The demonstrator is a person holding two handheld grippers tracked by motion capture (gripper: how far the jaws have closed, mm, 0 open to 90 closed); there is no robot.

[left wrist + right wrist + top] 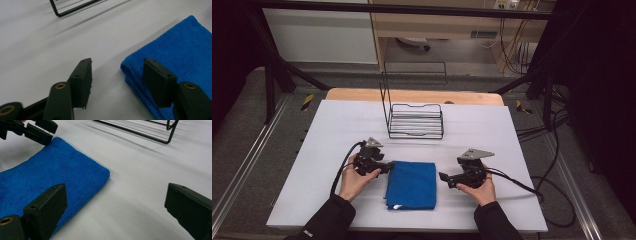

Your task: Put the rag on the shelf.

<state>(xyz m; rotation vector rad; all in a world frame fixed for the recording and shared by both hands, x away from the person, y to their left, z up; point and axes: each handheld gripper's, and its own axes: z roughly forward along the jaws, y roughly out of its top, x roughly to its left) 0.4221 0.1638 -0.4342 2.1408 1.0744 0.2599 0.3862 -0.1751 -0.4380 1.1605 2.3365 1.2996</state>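
Note:
A folded blue towel [412, 185] lies flat on the white table cover [337, 130], near the front edge. My left gripper [388, 167] sits low at the towel's far left corner, jaws open. In the left gripper view [117, 62] one jaw is over the towel [180, 47] and the other over bare table, with the folded edge between them and no pad pressing. My right gripper [444, 179] rests just right of the towel, open wide. In the right gripper view [116, 188] one jaw overlaps the towel's [50, 170] edge. The left gripper [50, 132] shows at the towel's far corner.
A black wire rack [416, 121] stands behind the towel at the table's middle back, with a tall wire back on its left side. Its base also shows as the rack [72, 8] and the rack [140, 130]. Cables trail from both grippers across the cover.

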